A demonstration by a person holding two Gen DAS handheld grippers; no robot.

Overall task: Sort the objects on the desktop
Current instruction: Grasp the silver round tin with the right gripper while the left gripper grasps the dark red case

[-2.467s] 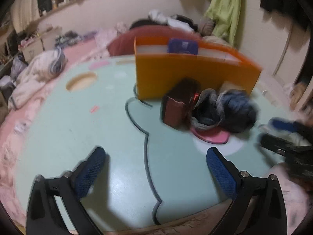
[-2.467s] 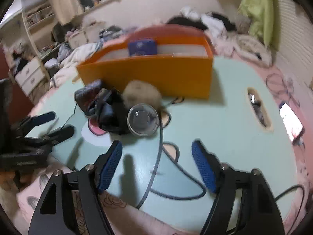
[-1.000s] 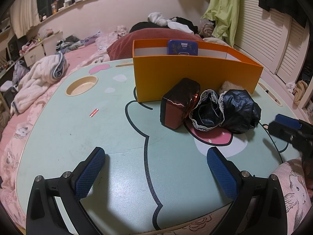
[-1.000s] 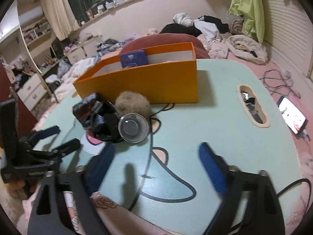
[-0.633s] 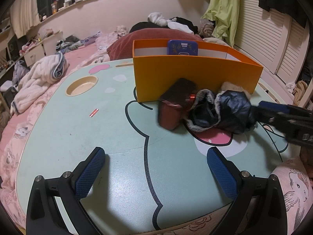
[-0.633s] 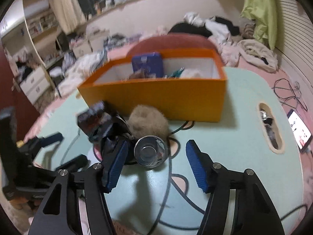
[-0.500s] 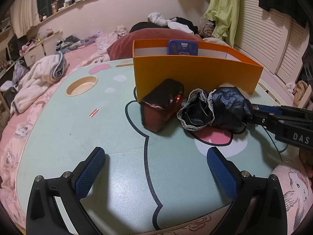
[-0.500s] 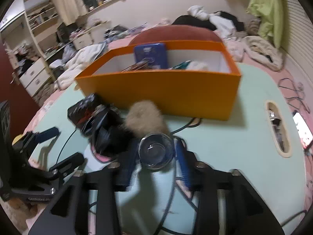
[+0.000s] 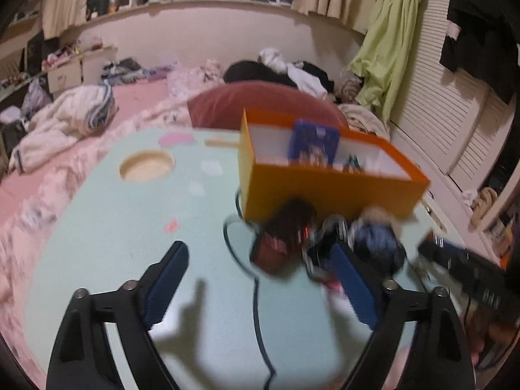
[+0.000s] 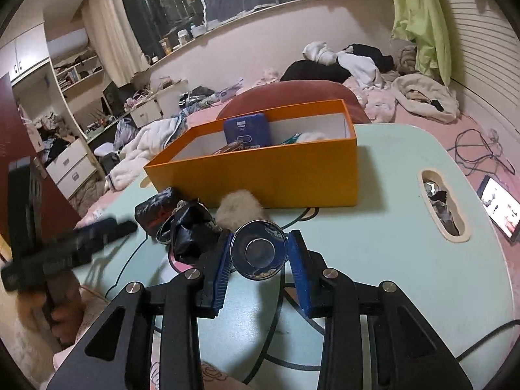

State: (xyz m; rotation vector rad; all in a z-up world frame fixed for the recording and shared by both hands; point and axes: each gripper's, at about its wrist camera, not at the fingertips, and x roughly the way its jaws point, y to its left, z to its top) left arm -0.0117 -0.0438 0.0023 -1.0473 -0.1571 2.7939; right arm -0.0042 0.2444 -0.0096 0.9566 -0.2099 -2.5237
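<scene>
My right gripper [image 10: 259, 256] is shut on a shiny round metal cup [image 10: 259, 249], whose open mouth faces the camera. Just beyond it lie a beige fluffy ball [image 10: 242, 209], a black lace-edged pouch [image 10: 191, 227] and a dark red case [image 10: 156, 209], all in front of the orange box [image 10: 260, 175]. A blue packet [image 10: 247, 130] stands in the box. In the blurred left wrist view my left gripper [image 9: 260, 276] hangs over the mint table [image 9: 113, 227], its jaws closing with nothing between them. The dark red case [image 9: 282, 240] lies just ahead of it.
The table has a round cup hole [image 9: 146, 165] at the far left and an oblong slot [image 10: 443, 208] on the right holding small items. A lit phone [image 10: 497, 208] and cables lie on the pink bedding. A red cushion [image 10: 292, 97] sits behind the box.
The right gripper moved in and closed on the metal cup, nudging the pile left. The left gripper rose, tilted, and its jaws narrowed.
</scene>
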